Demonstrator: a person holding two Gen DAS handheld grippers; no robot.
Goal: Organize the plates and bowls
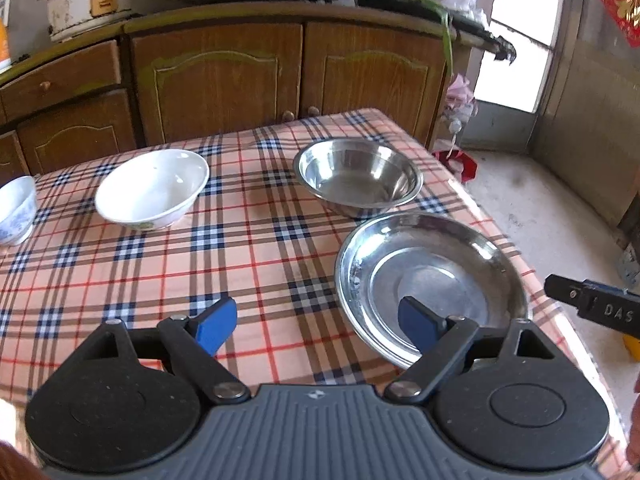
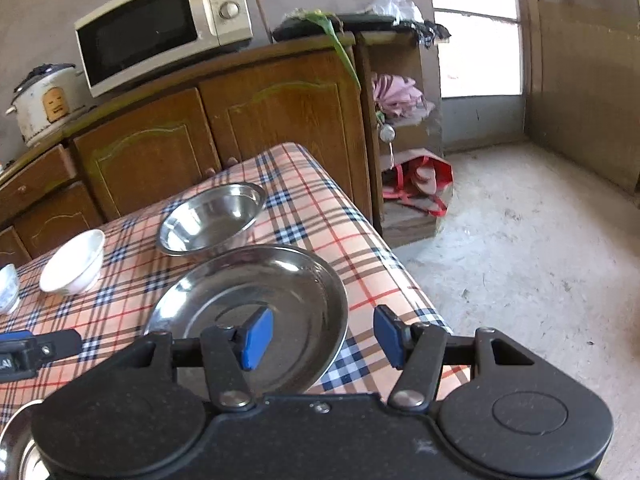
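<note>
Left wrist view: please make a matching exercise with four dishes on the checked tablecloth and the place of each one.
Things:
1. shallow round steel plate
2. deep steel bowl
3. large plain white bowl
4. small white bowl with blue pattern

Places:
A. at the picture's left edge
B. nearest the camera, right side
C. just behind the steel plate
D. left of the steel bowl

Pairs: 1-B, 2-C, 3-D, 4-A
</note>
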